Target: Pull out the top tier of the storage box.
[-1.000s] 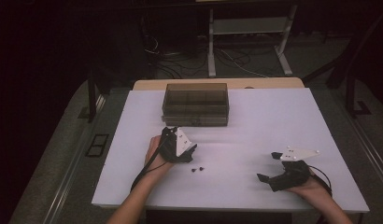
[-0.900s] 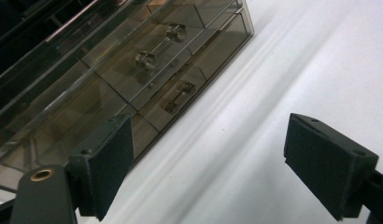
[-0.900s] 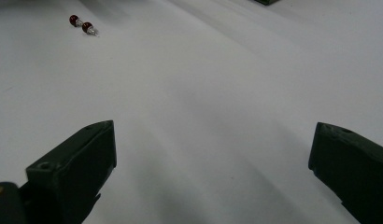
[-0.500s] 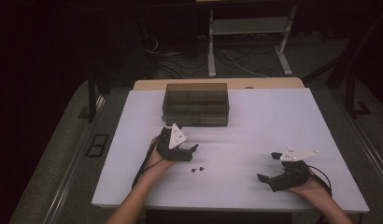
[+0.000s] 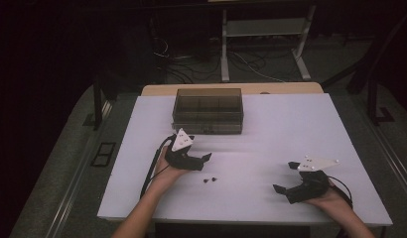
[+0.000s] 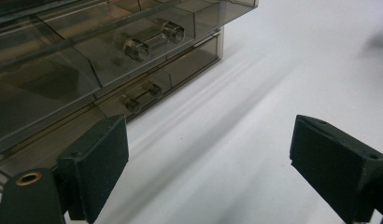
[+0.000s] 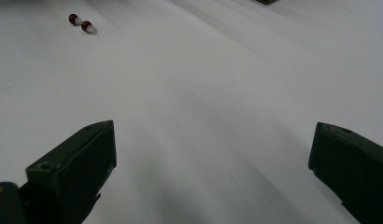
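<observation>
Two small red-capped beads [image 5: 209, 179] lie side by side on the white tabletop [image 5: 271, 129], just below and to the right of the left claw [image 5: 204, 159], close to it but not touching. From the right claw's [image 5: 286, 177] camera the beads [image 7: 81, 23] sit well ahead on bare surface. The left claw, jaws wide apart and just now opening a touch more, has nothing between them; its own view looks at the smoky clear drawer box [image 6: 87, 70], with a drawer handle [image 6: 150, 39] straight ahead. In the high view that box [image 5: 208, 110] stands at the far edge, near the left claw. The left hand [image 5: 167, 171] rests on the tabletop, forearm coming in from the bottom edge, claw aimed right. The right claw is spread wide and empty, the right hand [image 5: 330, 196] low near the front right corner, claw pointing left.
</observation>
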`<state>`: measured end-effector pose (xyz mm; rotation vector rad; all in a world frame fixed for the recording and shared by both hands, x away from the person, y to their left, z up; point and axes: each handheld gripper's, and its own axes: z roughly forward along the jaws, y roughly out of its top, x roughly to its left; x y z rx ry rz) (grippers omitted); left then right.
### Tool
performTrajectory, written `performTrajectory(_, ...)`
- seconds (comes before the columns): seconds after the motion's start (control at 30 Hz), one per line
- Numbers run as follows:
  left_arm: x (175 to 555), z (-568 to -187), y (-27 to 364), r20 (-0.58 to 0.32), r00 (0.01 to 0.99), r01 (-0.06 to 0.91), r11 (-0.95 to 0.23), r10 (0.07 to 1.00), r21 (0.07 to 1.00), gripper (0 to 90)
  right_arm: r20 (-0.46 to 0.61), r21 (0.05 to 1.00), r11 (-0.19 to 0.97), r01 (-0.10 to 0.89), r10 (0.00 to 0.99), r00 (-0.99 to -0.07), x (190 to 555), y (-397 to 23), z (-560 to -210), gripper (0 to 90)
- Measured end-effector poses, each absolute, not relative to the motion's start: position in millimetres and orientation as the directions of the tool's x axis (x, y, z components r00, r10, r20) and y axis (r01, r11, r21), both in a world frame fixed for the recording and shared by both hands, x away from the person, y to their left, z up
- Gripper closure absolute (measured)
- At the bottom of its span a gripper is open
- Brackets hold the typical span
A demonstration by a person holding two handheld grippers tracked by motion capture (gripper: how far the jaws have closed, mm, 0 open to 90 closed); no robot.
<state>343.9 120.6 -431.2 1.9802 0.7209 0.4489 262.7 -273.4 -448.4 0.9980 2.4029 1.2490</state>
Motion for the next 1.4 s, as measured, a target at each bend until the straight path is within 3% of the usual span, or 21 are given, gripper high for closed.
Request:
performTrajectory(0.4,344.8,-427.8,124.9,-0.021,0.764,0.319,-0.35,0.645,0.881,15.0,0.082,0.797,0.398,0.455,0.674,-0.734,262.6,-273.3,-448.4,0.4)
performTrajectory(0.67,345.0,-424.5,126.1,-0.027,0.761,0.321,-0.339,0.648,0.884,32.5,0.083,0.797,0.397,0.456,0.676,-0.732,262.7,-273.1,-448.4,0.4)
performTrajectory(1.07,352.3,-422.2,126.3,-0.097,0.795,0.366,-0.346,0.599,0.864,67.1,0.082,0.795,0.399,0.457,0.676,-0.733,262.7,-272.8,-448.7,0.4)
performTrajectory(1.4,358.9,-407.9,125.3,-0.096,0.787,0.374,-0.346,0.61,0.86,84.9,0.083,0.796,0.397,0.457,0.677,-0.731,262.9,-272.8,-448.6,0.4)
